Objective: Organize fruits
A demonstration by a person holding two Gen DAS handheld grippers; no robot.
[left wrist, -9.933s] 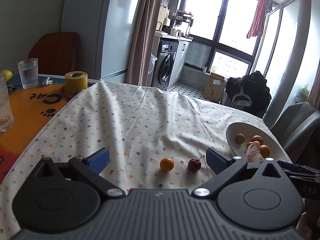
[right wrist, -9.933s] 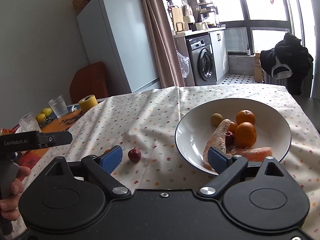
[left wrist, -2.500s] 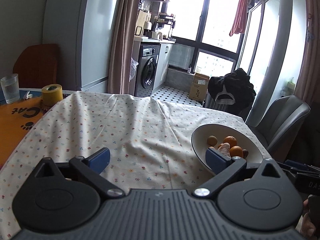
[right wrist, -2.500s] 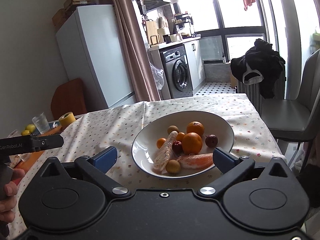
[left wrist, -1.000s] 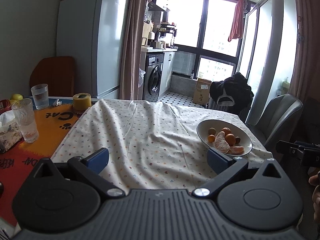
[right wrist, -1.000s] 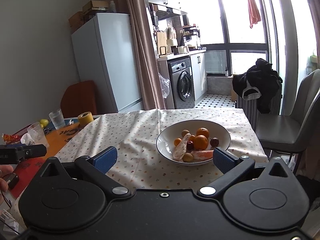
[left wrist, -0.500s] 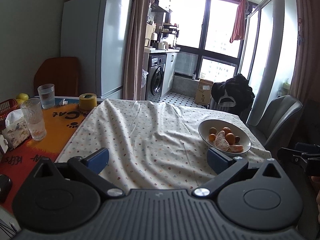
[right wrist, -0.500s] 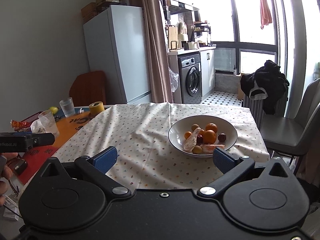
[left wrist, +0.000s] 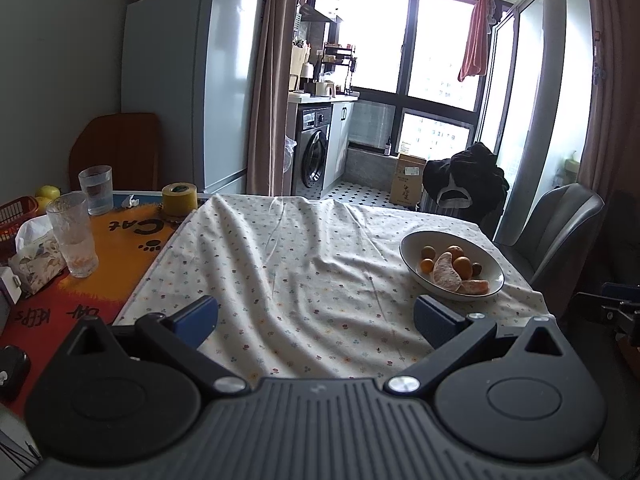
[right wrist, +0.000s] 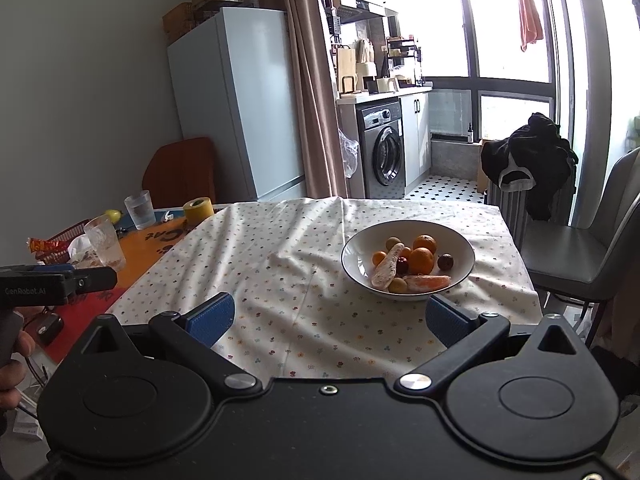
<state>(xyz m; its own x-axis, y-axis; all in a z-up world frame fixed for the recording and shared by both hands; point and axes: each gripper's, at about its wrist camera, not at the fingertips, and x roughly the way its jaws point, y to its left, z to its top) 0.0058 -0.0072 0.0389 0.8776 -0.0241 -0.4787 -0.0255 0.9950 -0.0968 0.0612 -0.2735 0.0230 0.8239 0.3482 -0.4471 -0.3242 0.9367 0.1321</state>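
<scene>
Both grippers sit spread wide and empty, back off the near edge of the table. Left gripper (left wrist: 316, 316) has blue-padded fingers far apart, nothing between them, aimed over the white floral-print tablecloth (left wrist: 288, 264). Right gripper (right wrist: 330, 318) same: blue pads parted, released, holding nothing. White round ceramic bowl with a dark rim (right wrist: 466, 258) rests on the cloth at about 1 o'clock from the right gripper, and at about 2 o'clock from the left gripper (left wrist: 408, 256). All fruit is inside the bowl: two large oranges (right wrist: 422, 260) touching each other, small orange kumquats (right wrist: 379, 258), peeled pale citrus segments (right wrist: 386, 268), a dark red cherry-like fruit (right wrist: 403, 265), a dark plum-coloured round fruit (right wrist: 445, 261) near the right wall, and small yellow-green round fruits (right wrist: 398, 285). Cloth around the bowl is wrinkled, no loose fruit on it. At 10 o'clock, on an orange printed mat (left wrist: 120, 236), stand two clear drinking glasses (left wrist: 74, 234) and a yellow roll of tape (left wrist: 179, 199). Grey padded chair (right wrist: 580, 252) at 3 o'clock beside the table. In the right wrist view, the person's hand (right wrist: 12, 356) grips the left tool's handle at 9 o'clock.
</scene>
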